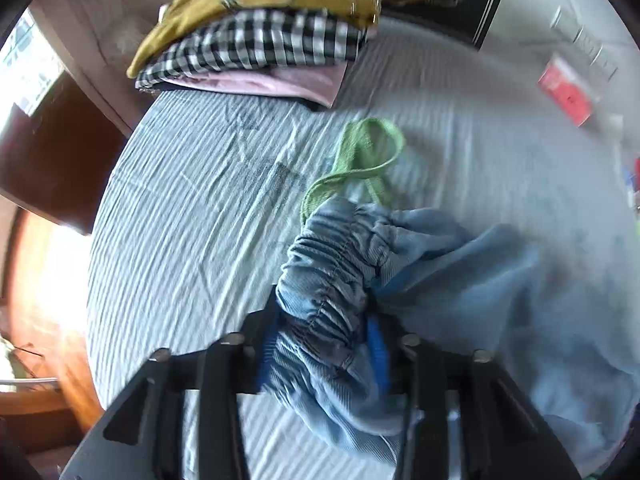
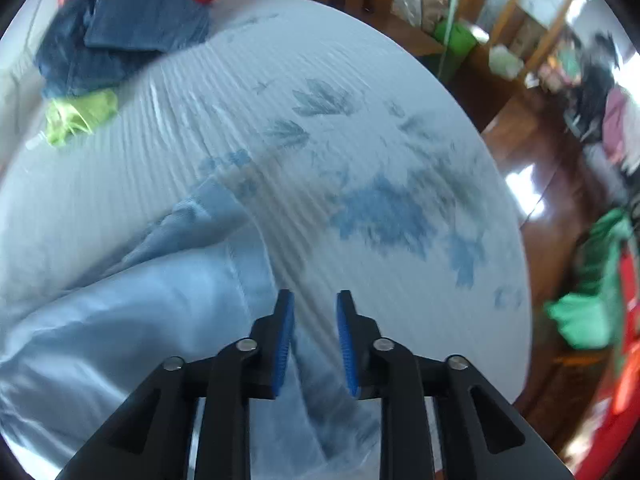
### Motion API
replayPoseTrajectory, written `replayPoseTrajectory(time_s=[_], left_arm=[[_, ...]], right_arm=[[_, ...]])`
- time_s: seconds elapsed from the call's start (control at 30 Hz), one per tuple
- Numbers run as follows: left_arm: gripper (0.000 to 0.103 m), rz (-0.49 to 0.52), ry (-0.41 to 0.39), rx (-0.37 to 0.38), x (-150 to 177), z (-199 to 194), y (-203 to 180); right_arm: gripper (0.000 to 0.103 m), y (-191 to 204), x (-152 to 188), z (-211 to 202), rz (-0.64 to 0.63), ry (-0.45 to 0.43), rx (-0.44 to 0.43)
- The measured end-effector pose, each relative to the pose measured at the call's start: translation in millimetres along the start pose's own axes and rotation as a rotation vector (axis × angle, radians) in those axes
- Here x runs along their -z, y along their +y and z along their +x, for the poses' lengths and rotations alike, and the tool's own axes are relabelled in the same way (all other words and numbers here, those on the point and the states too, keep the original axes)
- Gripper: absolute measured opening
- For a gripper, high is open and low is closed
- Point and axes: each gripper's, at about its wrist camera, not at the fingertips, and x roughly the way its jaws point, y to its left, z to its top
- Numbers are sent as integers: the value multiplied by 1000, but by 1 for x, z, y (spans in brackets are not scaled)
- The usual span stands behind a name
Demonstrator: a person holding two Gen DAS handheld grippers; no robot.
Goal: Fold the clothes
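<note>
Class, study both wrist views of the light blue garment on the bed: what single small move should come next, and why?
Probably close the right tongs on the light blue garment. The left tongs already clamp its gathered waistband, while the right ones stand open with pale fabric lying between and below them. A second grip would likely let the bunched cloth be spread over the striped sheet.

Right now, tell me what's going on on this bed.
A person with a handheld gripper in each hand is folding laundry on a striped bedsheet. The left gripper is shut on the gathered elastic waistband of a light blue garment, bunched between its blue pads. The right gripper is open and holds nothing, its fingers over the same pale blue cloth. A green piece lies just beyond the waistband. A folded stack sits at the far edge; the blue garment is not yet folded.
</note>
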Motion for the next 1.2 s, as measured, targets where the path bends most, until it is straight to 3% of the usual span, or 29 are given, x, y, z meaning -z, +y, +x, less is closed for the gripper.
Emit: replayPoseTrajectory(time_s=[0.03,0.17,0.5,0.57,0.63,0.8,0.83,0.87,0.9,0.93,0.97,1.07,1.2], left_arm=[[55,-5,-16,21,2,-9,2],[56,5,-39,67,8,-33,5],[56,45,53,65,17,23,2],[56,52,52,67,21,27,-2],[56,63,41,42,22,33,-6],[56,73,21,7,25,41,-10],[53,67,15,1,26,42,-10],[36,61,11,-14,27,41,-10],[32,61,5,-43,27,40,-9],[23,53,2,-33,26,38,-7],[11,42,-4,-35,26,34,-5],[11,14,-51,6,24,6,8],[11,-13,-63,72,29,-20,24]], right_arm=[[36,-6,7,-4,33,3,-42],[41,-22,44,-24,134,10,-148],[43,-21,91,-38,241,63,-202],[45,-21,97,-39,255,72,-198],[59,-21,100,-37,269,72,-199],[60,-11,97,-25,275,71,-210],[60,-8,96,-20,269,80,-206],[60,-4,95,-15,264,92,-193],[50,-1,93,-11,257,93,-172],[14,1,91,-9,247,91,-151],[3,4,87,-16,222,64,-126],[1,12,74,-38,149,-19,-54],[1,-7,69,-82,173,-118,-134]])
